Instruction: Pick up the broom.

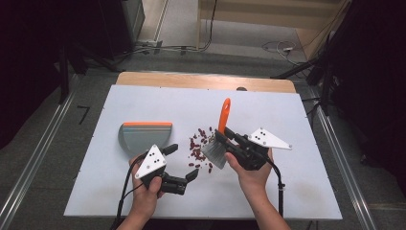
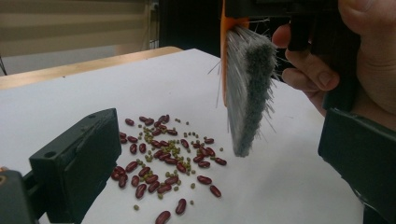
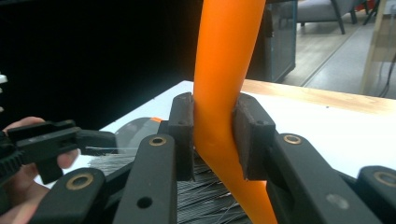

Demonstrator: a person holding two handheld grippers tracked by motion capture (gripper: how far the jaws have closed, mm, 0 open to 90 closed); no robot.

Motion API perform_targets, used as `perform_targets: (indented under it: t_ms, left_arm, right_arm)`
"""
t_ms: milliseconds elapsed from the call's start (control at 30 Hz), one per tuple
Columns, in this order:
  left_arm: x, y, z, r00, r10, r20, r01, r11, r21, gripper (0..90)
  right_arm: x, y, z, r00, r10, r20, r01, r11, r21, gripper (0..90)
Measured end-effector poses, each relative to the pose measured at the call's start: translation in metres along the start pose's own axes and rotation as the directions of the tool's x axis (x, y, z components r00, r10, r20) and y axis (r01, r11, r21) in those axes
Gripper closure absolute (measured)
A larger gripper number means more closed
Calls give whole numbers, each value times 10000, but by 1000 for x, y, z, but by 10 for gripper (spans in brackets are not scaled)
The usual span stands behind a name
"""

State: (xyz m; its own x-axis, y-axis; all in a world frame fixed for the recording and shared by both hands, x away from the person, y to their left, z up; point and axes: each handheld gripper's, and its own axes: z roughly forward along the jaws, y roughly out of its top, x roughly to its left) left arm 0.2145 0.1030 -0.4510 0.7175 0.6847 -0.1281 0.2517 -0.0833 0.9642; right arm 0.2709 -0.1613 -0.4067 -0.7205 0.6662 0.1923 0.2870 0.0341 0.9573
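Two grippers over one white table (image 1: 287, 191); inventory follows. Right gripper (image 1: 229, 137): jaws clenched on the orange handle of a brush (image 1: 221, 136), pads pressed to either side of the neck in the right gripper view (image 3: 219, 93); handle runs up and away from the person, grey bristles (image 2: 247, 88) hang toward the table, tips just above it. Left gripper (image 1: 184, 162): jaws released and spread, nothing between them; held low at the near-left, pointing right toward the spill. Beans (image 1: 201, 146): a loose scatter of dark red ones with small green ones among them (image 2: 163, 158), lying between the two grippers, just left of the bristles. Dustpan (image 1: 145, 136): grey with an orange edge, flat on the table, left of the beans and beyond the left gripper, untouched. Key relation: beans sit between bristles and dustpan, so the sweep would likely run leftward; left gripper is the nearer one to the dustpan.
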Motion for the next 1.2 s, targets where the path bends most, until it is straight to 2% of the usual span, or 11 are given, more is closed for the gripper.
perform_targets:
  t_ms: [67, 167, 267, 433, 500, 633, 767, 967, 1133, 1200]
  left_arm:
    - [-3, 1, 3, 9998, 5, -175, -3, 9999, 114, 22]
    - [-5, 1, 5, 9998, 30, -189, -26, 9998, 191, 26]
    - [-10, 2, 9, 10000, -38, 31, 37, 9997, 229, 40]
    - [-17, 1, 16, 9999, -12, 161, 3, 9985, 552, 64]
    - [-20, 0, 20, 10000, -69, 34, 66, 9973, 729, 98]
    - [-23, -1, 24, 9994, -165, -314, 194, 9955, 925, 196]
    - [-22, -2, 26, 9974, -404, -592, 462, 9939, 1001, 352]
    - [-20, -1, 24, 9978, -490, -437, 529, 9943, 926, 555]
    - [-19, -1, 23, 9987, -508, -99, 515, 9946, 906, 777]
    - [-17, 0, 22, 9981, -609, 38, 603, 9939, 928, 815]
  right_arm:
    - [4, 0, 2, 9999, -65, -119, 65, 10000, -26, 693]
    - [8, 1, 3, 9997, -109, -205, 109, 9999, -42, 693]
    - [14, 1, 5, 9993, -200, -322, 199, 9998, -40, 693]
    - [22, 0, 7, 9987, -251, -441, 249, 9997, -44, 693]
    - [25, 0, 7, 9985, -299, -466, 296, 9995, -77, 693]
    - [31, 1, 7, 9981, -284, -546, 278, 9995, -125, 693]
    - [36, 2, 7, 9974, -372, -609, 359, 9991, -218, 693]
    - [44, 1, 7, 9970, -427, -641, 412, 9988, -252, 693]
    - [46, 1, 7, 9973, -436, -587, 417, 9986, -325, 693]
    - [46, 2, 6, 9976, -326, -609, 307, 9990, -315, 692]
